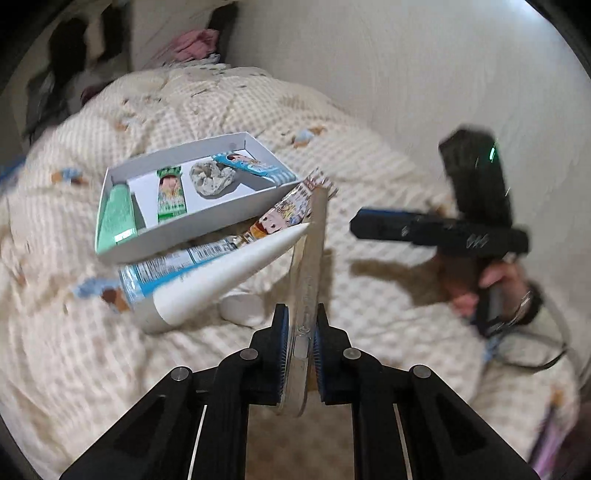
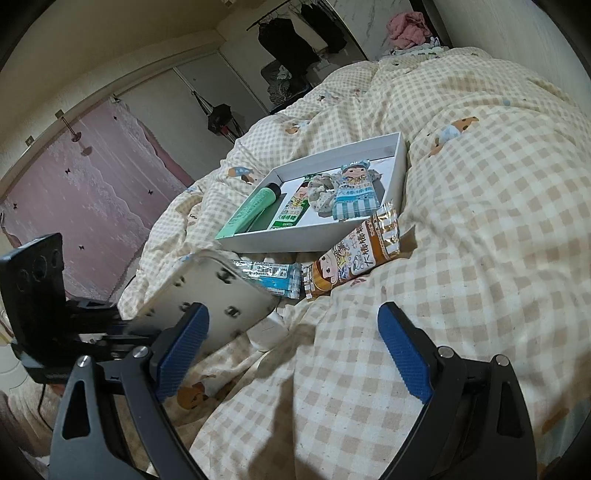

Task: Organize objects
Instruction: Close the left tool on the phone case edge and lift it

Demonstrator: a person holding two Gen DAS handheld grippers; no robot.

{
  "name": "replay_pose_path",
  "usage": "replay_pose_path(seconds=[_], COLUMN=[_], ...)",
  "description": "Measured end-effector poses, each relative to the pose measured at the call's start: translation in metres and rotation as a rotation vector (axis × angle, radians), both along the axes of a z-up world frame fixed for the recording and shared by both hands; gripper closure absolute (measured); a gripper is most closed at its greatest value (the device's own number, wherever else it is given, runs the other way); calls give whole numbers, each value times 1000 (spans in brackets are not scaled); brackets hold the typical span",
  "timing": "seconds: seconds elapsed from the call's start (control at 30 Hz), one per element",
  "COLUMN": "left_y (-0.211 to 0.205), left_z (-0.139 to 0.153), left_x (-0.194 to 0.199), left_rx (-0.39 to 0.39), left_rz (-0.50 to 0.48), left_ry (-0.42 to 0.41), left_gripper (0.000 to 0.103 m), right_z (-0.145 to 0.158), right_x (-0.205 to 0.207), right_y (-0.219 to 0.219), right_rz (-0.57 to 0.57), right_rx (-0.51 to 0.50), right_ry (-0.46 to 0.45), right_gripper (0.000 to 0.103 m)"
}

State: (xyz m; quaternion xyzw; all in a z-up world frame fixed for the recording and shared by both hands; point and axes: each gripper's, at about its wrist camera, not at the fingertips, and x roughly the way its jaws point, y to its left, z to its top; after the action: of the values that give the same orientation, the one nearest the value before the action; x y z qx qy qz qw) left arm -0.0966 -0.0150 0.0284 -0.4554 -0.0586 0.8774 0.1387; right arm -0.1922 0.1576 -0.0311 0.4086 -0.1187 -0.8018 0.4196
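While the left gripper (image 1: 300,354) pinches a flat pale phone case (image 2: 207,295) edge-on between its blue pads (image 1: 281,354), the case hangs lifted above the checked quilt (image 2: 480,221), its far end reaching toward the white box (image 1: 236,142). Seen from the right side, the case shows a broad grey face with dark logo marks scattered on it, and it is tilted. The right gripper (image 2: 291,354) stands wide apart with nothing between its two blue fingers (image 2: 404,354); a hand (image 1: 495,280) holds it off to the side, well apart from the box. One white box lies on the quilt, and four things sit inside it: one green tube (image 2: 255,208) along the left wall, one green snack packet (image 2: 290,214) beside it, one crumpled scrunchie (image 2: 321,195) near the middle, and one blue-striped snack packet (image 2: 354,199) on the right. Outside the box, against its near wall, I count two more packets: one brown one (image 2: 354,254) with a cartoon face, and one blue-and-white one (image 2: 273,280) partly under the case as the right camera sees it. One small white rounded object (image 2: 267,332) rests on the quilt just below the case; what it is I cannot tell. One white cone-shaped piece (image 1: 229,273) shows in the left view, blurred, lying across the blue packet. Dark clothes (image 2: 288,40) hang on a rail at the far wall, and one pink bundle (image 2: 408,29) sits past the head of the bed.
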Motion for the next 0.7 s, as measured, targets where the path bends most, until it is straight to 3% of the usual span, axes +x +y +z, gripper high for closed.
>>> replay_pose_path(seconds=[0.17,0.27,0.7], left_y=[-27,-35,-8], left_z=[-17,-29,-41], left_x=[15,22,-9], left_rx=[192,210,1], left_rz=[83,91,36], left_ry=[-14,-40,-97], left_gripper=[92,92,88], right_z=[-1,-1,-2], right_x=[0,0,-1], right_y=[-1,0,0], right_rz=[1,1,1], right_rx=[0,-1,0], right_ry=[-5,-8,-14], right_gripper=[11,11,10])
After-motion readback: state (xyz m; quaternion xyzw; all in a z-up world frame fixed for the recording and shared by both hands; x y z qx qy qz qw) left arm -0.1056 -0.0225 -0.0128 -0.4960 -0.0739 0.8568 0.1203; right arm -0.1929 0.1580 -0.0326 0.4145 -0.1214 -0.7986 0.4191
